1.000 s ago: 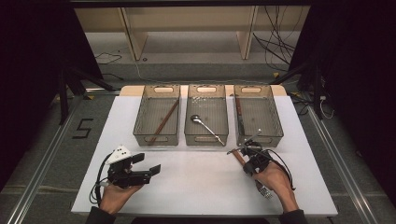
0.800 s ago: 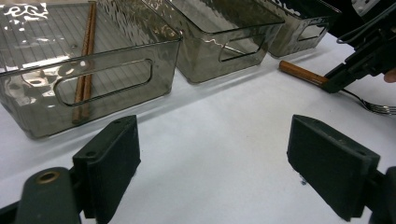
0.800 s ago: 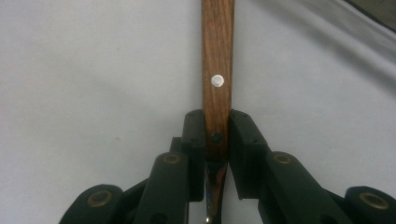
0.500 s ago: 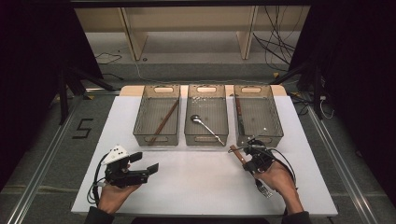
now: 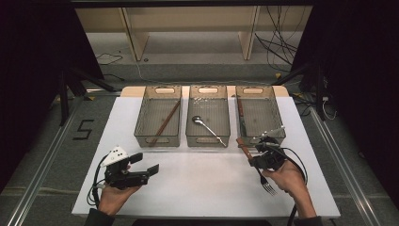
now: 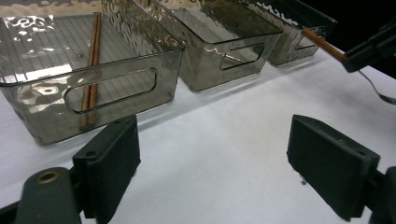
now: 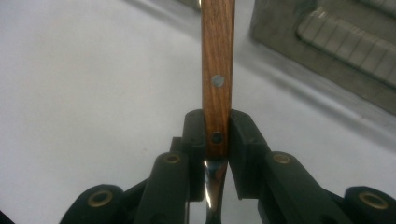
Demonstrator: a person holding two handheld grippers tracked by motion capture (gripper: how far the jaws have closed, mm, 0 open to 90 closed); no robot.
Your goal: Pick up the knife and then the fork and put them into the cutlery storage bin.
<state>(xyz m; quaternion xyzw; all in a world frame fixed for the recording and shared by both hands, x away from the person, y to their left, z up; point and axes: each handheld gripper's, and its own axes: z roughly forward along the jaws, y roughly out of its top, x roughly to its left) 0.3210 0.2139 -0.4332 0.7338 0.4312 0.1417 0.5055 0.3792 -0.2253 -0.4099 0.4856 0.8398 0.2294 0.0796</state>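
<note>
Right gripper (image 5: 263, 149) fingers were clamped on the fork (image 5: 254, 164) handle at the bench's four o'clock, ready for binning by type, while the left gripper (image 5: 141, 168) waited wide open, empty.

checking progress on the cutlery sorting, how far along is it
Done, it seems: chopsticks lie in the left bin, a spoon in the middle bin, and a piece of cutlery in the right bin. In hand: the right gripper is shut on the wooden-handled fork, tines toward the person. Left: binning that fork. The left gripper is open, holding nothing.
</note>
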